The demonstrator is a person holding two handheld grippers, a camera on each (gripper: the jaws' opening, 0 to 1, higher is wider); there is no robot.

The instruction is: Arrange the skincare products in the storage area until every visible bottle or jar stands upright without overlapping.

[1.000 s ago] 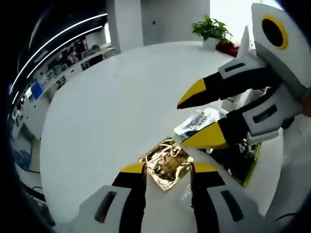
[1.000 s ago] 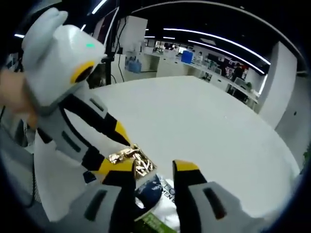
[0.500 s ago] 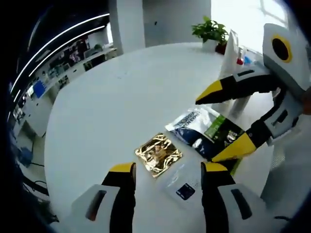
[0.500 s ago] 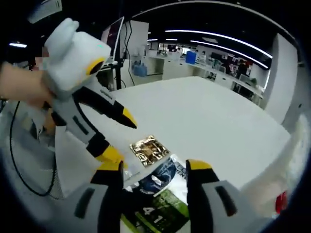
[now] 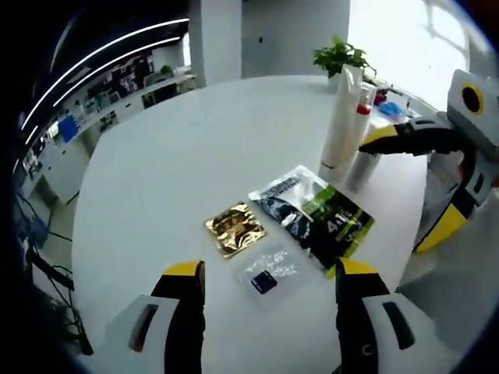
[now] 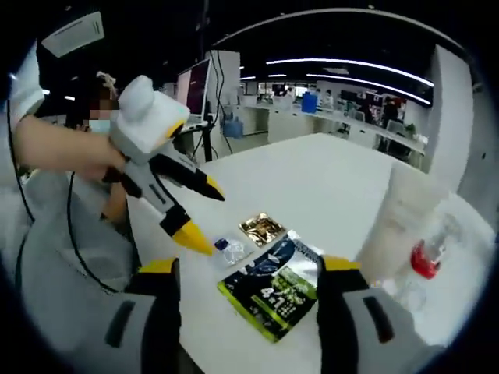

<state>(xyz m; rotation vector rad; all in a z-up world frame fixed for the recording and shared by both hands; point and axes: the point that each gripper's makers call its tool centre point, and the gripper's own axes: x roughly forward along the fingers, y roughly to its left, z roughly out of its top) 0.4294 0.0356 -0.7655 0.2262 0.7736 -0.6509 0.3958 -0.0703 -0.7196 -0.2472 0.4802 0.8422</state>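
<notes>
On the white table (image 5: 171, 156) lie a gold foil sachet (image 5: 234, 228), a small clear sachet with a blue square (image 5: 267, 274) and a dark pouch with a green panel (image 5: 316, 218), all flat. A tall white tube (image 5: 343, 117) stands upright behind the pouch, with a small clear red-capped bottle (image 5: 362, 160) beside it. My left gripper (image 5: 270, 270) hovers open above the clear sachet, holding nothing. My right gripper (image 5: 401, 189) hangs open at the right, near the bottle. In the right gripper view, the right gripper (image 6: 249, 267) is open over the pouch (image 6: 274, 288), and the left gripper (image 6: 207, 216) points at the clear sachet (image 6: 231, 249) and the gold sachet (image 6: 262, 227).
A potted plant (image 5: 343, 54) stands at the table's far edge. The table's near edge curves just under my left gripper's jaws. A person's hand (image 6: 62, 148) holds the left gripper, and desks and monitors fill the office behind.
Both grippers have drawn back and up from the sachets, and their jaws stand wider apart. The clear sachet, the white tube and the red-capped bottle have come into sight.
</notes>
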